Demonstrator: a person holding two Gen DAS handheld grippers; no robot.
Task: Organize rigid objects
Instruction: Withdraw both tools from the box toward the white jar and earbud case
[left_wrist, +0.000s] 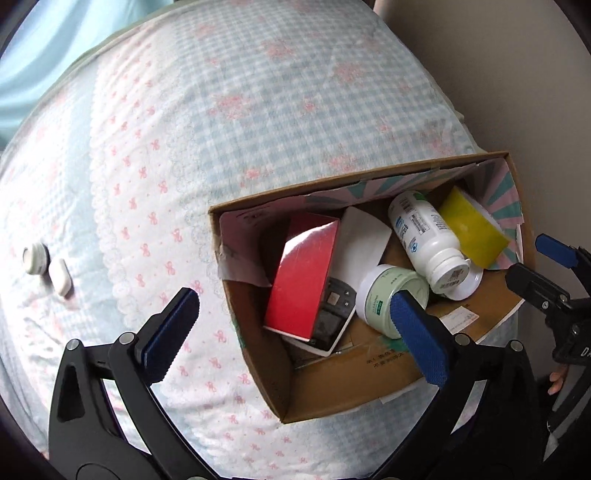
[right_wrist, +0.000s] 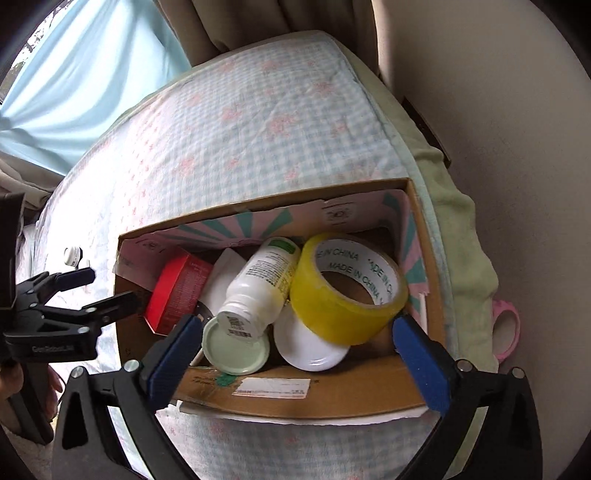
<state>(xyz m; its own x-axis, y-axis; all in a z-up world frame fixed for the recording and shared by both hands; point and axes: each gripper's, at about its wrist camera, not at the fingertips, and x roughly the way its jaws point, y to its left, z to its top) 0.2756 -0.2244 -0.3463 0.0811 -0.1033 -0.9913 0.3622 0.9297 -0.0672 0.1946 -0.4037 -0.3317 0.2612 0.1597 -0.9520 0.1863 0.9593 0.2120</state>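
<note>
Although we look almost straight down into the open brown cardboard box (right_wrist: 306, 395), much of its load is buried: the grey remote-like device (left_wrist: 332, 317) shows only one corner under the red rectangular carton (left_wrist: 303, 273), and the white folded card (left_wrist: 364, 240) behind them is half covered. We cannot read the small print on the white plastic bottle (right_wrist: 258, 288), which lies tilted with its cap end on the pale green round lid (right_wrist: 236, 350) of a jar. At about three o'clock from the bottle the yellow roll of packing tape (right_wrist: 343, 295) leans over a white round lid (right_wrist: 310, 347), hiding most of it. Our left gripper (left_wrist: 295, 325) stands wide open with nothing between its blue pads (left_wrist: 170, 328), one pad over the bedspread and the other over the box's rim. Our right gripper (right_wrist: 295, 354) is spread wide too, empty, straddling the box's near wall. Well apart from the box, at nine o'clock on the blue-checked quilted bedspread (left_wrist: 258, 110), two small white objects (left_wrist: 48, 267) lie touching; we cannot tell what they are. A pink plastic ring (right_wrist: 506, 332) at three o'clock is cut off by the bed's edge. A pale blue curtain (right_wrist: 92, 81) hangs at eleven o'clock.
</note>
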